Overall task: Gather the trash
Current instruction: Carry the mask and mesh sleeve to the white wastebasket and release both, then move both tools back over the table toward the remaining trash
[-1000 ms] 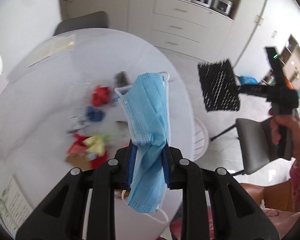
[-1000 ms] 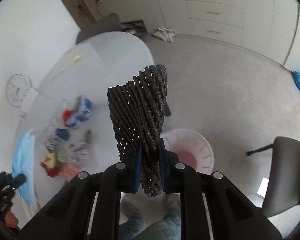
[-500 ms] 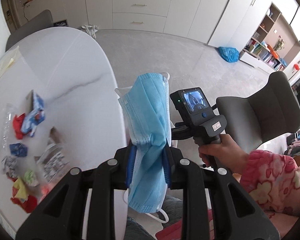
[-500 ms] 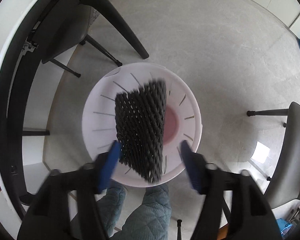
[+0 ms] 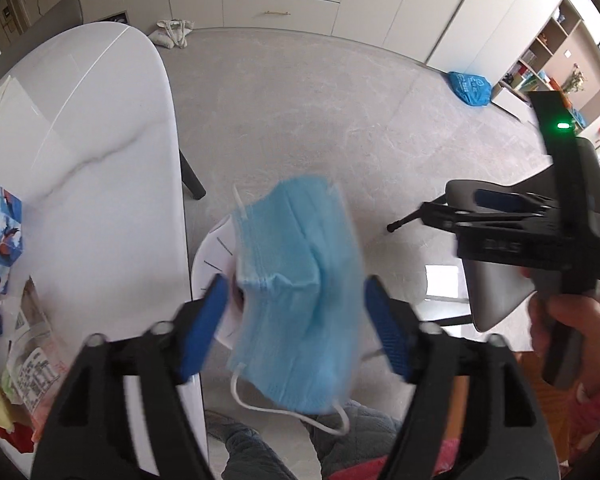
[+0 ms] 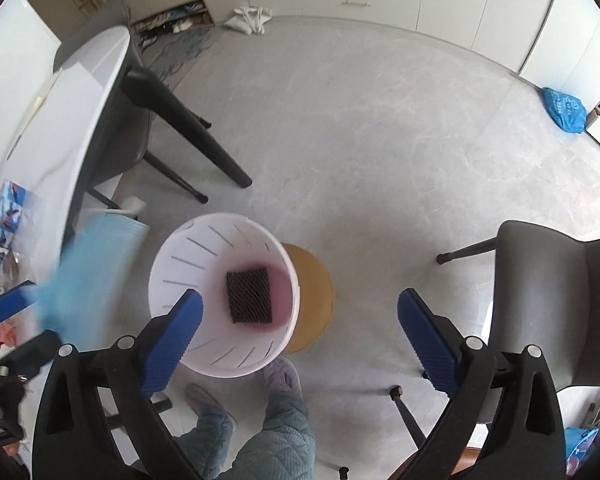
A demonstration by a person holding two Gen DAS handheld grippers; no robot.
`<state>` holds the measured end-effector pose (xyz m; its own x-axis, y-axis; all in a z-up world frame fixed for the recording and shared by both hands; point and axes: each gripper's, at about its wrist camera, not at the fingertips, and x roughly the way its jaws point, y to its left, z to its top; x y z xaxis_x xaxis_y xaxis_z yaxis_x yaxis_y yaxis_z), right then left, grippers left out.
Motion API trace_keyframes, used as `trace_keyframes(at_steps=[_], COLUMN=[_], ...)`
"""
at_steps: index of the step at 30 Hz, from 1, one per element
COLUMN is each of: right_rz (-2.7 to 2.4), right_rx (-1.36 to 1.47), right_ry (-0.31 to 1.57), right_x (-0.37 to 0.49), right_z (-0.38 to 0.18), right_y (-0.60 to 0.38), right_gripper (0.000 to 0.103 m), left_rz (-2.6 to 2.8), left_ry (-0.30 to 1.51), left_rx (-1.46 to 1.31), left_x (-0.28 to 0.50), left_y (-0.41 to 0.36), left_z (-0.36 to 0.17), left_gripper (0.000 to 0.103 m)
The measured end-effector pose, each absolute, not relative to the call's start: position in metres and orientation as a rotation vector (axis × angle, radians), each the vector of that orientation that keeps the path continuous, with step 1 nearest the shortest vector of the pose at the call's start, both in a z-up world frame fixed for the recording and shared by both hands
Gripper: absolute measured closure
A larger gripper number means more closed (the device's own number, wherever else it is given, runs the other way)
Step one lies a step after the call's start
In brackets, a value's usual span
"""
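- Now the drop: left gripper [image 5: 296,312] jaws had just sprung apart, mask [image 5: 300,292] loose between them, frame centre, above the bin [image 6: 224,296].
- Right gripper [image 6: 300,320] had just opened, empty; mesh [image 6: 249,294] lay in the bin.
- Next, back to the table [image 5: 80,160] for wrappers [image 5: 2,232], lower left.

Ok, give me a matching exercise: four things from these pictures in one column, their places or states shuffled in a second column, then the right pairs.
Things:
1. black foam net
2. blue face mask
3. white basket
4. tissue packet

Places or states:
A. on the white table
B. loose between open jaws
C. on a round wooden stool
D. lying in the basket's bottom

Pairs: 1-D, 2-B, 3-C, 4-A
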<state>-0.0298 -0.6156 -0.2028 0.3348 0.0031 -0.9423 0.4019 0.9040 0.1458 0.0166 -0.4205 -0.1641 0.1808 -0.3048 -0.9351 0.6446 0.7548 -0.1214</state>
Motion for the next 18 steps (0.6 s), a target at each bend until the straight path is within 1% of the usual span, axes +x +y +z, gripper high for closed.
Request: trace_keyframes(at_steps=[5, 12, 17, 18], right_rz=[-0.263, -0.23, -0.152, -0.133], right_rx=[0.392, 0.372, 0.319, 0.305], right_ry=[1.171, 1.129, 1.072, 1.059], right_x=[-0.03, -0.021, -0.011, -0.009], right_z=[-0.181, -0.151, -0.117, -0.109], right_y=[-0.618, -0.607, -0.576, -0.568], right_gripper=[0.005, 0.005, 0.005, 0.003], left_rz=[-0.679, -0.647, -0.589, -0.572], left_ry=[1.2, 1.165, 1.111, 1.098], left_rx=[0.313, 0.285, 0.264, 0.264], left_x=[0.022, 0.016, 0.013, 0.011], left_y=[-0.421, -0.401, -0.364, -0.355], left_z=[-0.161, -0.142, -0.113, -0.106], left_gripper=[0.016, 0.015, 0.014, 0.013])
